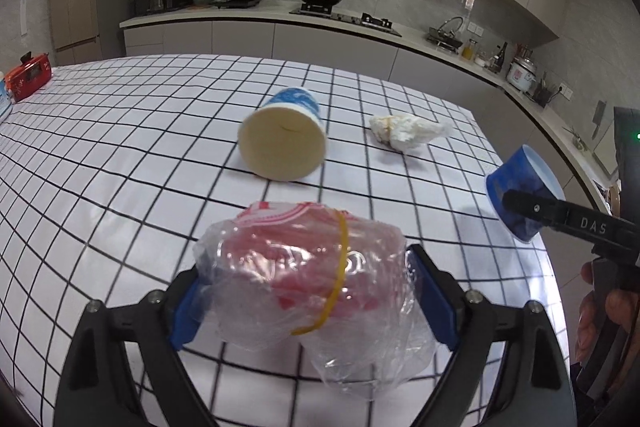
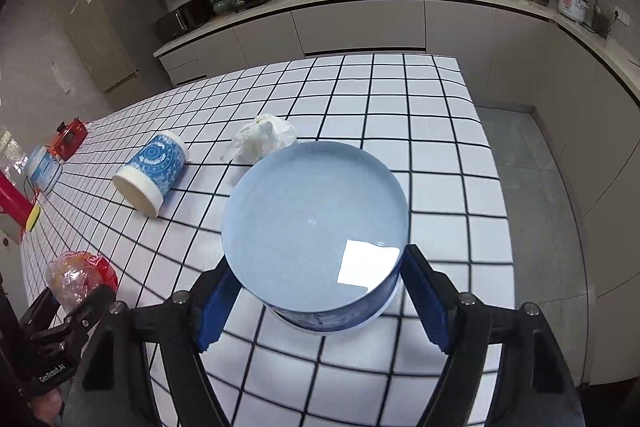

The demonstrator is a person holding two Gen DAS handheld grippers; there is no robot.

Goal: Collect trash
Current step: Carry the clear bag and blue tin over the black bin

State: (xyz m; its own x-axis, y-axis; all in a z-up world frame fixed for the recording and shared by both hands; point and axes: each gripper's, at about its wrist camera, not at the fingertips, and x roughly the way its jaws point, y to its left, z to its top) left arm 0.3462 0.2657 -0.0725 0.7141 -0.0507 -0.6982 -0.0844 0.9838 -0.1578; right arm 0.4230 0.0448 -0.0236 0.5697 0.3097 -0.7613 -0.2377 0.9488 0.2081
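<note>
My left gripper (image 1: 308, 291) pinches crumpled clear plastic bag w/ red print (image 1: 308, 279); right gripper (image 2: 316, 291) clamps blue round cup (image 2: 316, 227). Both above checked tablecloth (image 1: 120, 147). Blue-white paper cup (image 1: 284, 143) on its side near white tissue wad (image 1: 404, 133).

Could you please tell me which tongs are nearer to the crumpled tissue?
Right. The right tongs, holding a blue cup, sit just in front of the tissue; the left tongs, holding a plastic bag, are farther off.

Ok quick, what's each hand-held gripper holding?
Left hand-held gripper: closed on the plastic bag bundle.
Right hand-held gripper: closed on the blue cup.
</note>
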